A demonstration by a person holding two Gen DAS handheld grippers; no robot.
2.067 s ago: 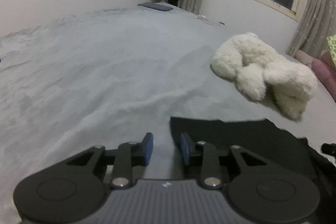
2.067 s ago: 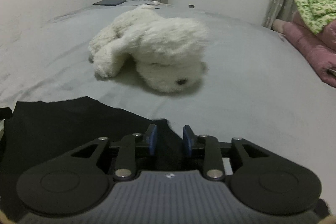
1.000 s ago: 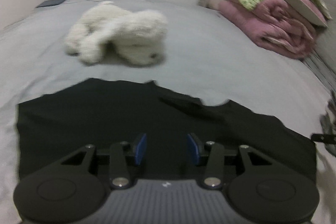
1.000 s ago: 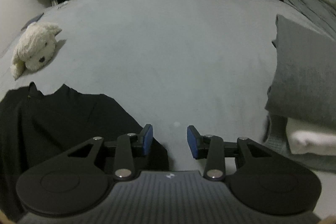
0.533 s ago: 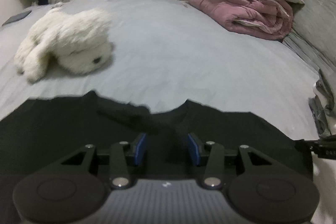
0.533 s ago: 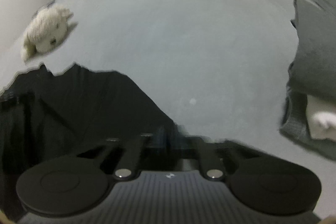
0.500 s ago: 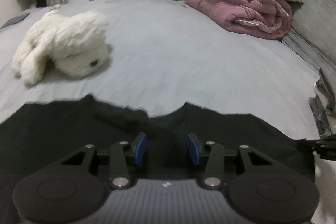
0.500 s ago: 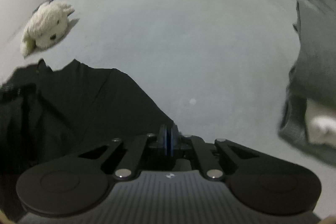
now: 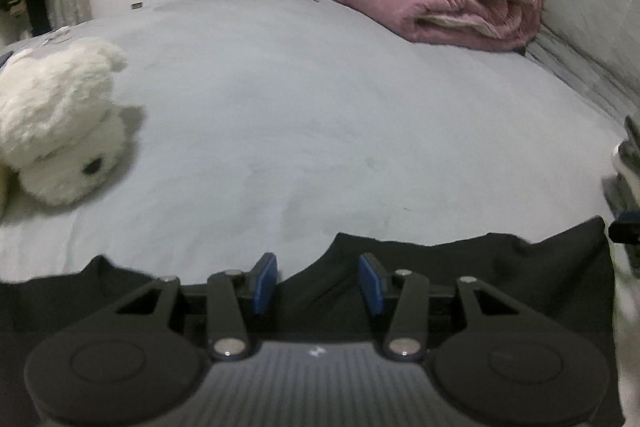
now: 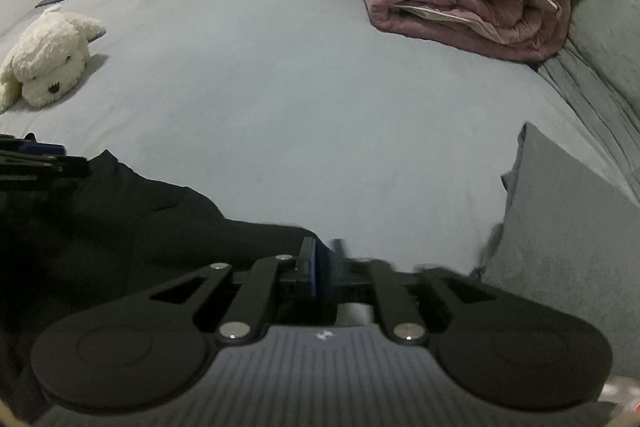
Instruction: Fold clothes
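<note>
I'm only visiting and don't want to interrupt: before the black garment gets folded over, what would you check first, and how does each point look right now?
1. Right gripper shut on the edge of the black garment: ok.
2. Left gripper gripping too: not ok, its jaws are open over the garment's far edge.
3. How much cloth the right gripper holds: cannot tell, blurred.
4. Bed sheet ahead free for the fold: ok.
5. White plush toy clear of the garment: ok, it lies apart on the left.
6. Grey pillow on the right out of the way: cannot tell, it sits near the right gripper.
</note>
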